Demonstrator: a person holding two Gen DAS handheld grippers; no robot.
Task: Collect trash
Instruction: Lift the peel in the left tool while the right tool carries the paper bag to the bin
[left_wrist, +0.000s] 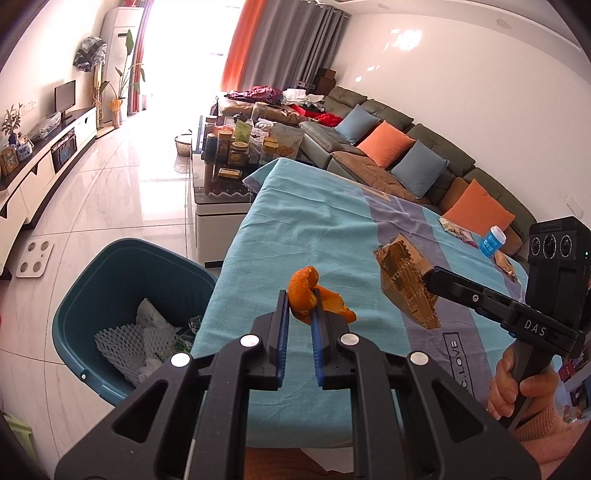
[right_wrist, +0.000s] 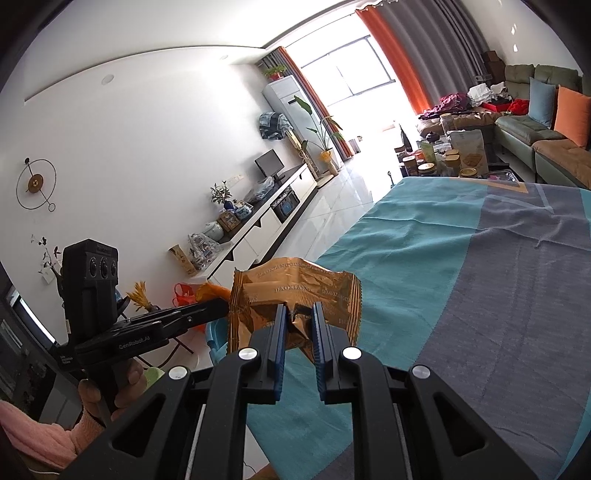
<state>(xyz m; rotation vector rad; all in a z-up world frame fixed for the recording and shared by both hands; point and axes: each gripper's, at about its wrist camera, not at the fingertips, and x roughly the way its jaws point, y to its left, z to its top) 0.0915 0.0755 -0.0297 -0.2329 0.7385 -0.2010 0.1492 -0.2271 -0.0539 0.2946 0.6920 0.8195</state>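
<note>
Our left tool (left_wrist: 300, 308) pinches an orange peel (left_wrist: 304, 293) above the near edge of the table (left_wrist: 314, 229), which wears a teal cloth printed "LOVE". At eight o'clock from the peel, a teal bin (left_wrist: 110, 266) on the floor holds white foam netting. Our right tool (right_wrist: 298, 321) is clamped on a crumpled gold wrapper (right_wrist: 295, 291) reading "DAOXIANG", held over the table's left edge. The right tool's body reads "DAS", the left one's "GenRobot.AI". A blue-labelled cup (left_wrist: 493, 240) stands at the table's two o'clock edge, its writing illegible.
</note>
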